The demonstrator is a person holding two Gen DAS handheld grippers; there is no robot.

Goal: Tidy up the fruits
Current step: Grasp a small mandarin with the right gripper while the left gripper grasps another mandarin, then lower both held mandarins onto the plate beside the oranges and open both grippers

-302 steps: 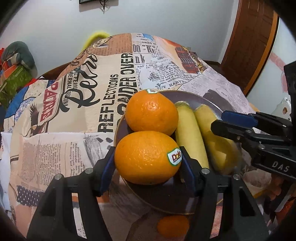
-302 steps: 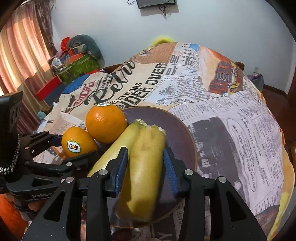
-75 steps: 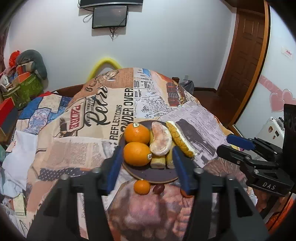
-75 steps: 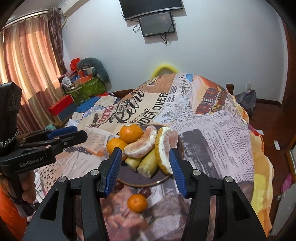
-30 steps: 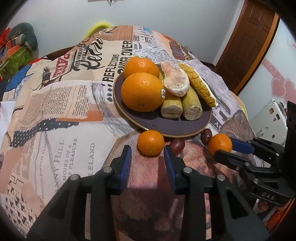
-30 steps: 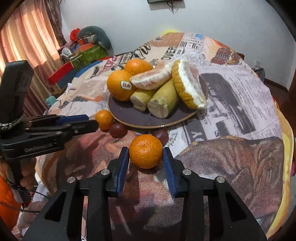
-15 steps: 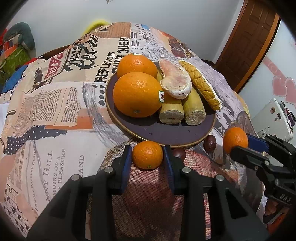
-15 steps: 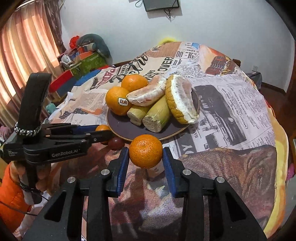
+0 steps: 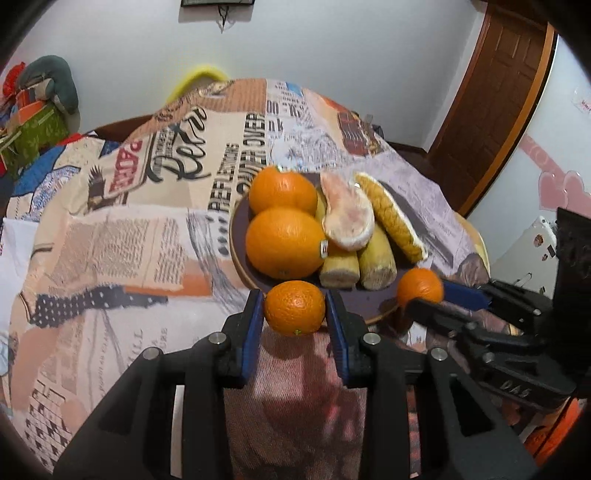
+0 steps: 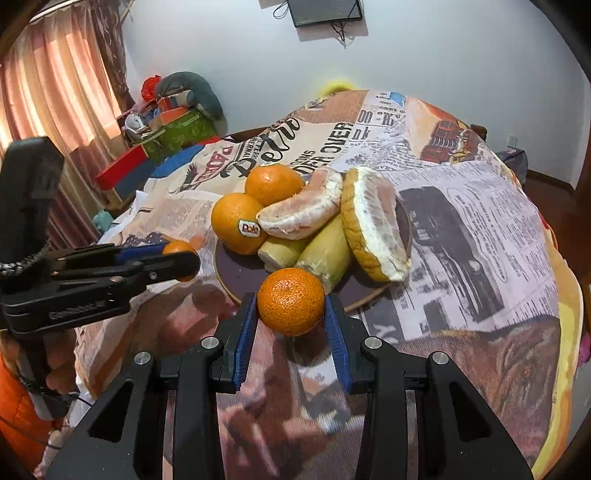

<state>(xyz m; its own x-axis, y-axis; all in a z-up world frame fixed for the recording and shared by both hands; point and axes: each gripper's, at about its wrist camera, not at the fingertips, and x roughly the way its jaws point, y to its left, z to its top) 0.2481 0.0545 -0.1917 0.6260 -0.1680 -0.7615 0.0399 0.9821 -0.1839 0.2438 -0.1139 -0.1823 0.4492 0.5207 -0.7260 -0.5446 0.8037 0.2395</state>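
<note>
A dark round plate (image 9: 236,236) (image 10: 236,280) on the newspaper-print tablecloth holds two large oranges (image 9: 284,242) (image 10: 238,223), two pale yellow pieces (image 9: 376,256) and two pomelo wedges (image 9: 349,218) (image 10: 376,229). My left gripper (image 9: 294,314) is shut on a small mandarin (image 9: 294,308), held above the plate's near rim. My right gripper (image 10: 291,306) is shut on another small mandarin (image 10: 291,301), held at the plate's near edge. Each gripper shows in the other's view, the right one (image 9: 424,297) and the left one (image 10: 181,258).
The table (image 10: 480,229) drops away at its right edge. A wooden door (image 9: 491,92) stands to the right. Bags and boxes (image 10: 173,122) are piled by the curtain at the left. A screen (image 10: 325,13) hangs on the far wall.
Both grippers have lifted their mandarins off the cloth and drawn nearer to the plate. The two dark small fruits by the plate's near rim are now hidden.
</note>
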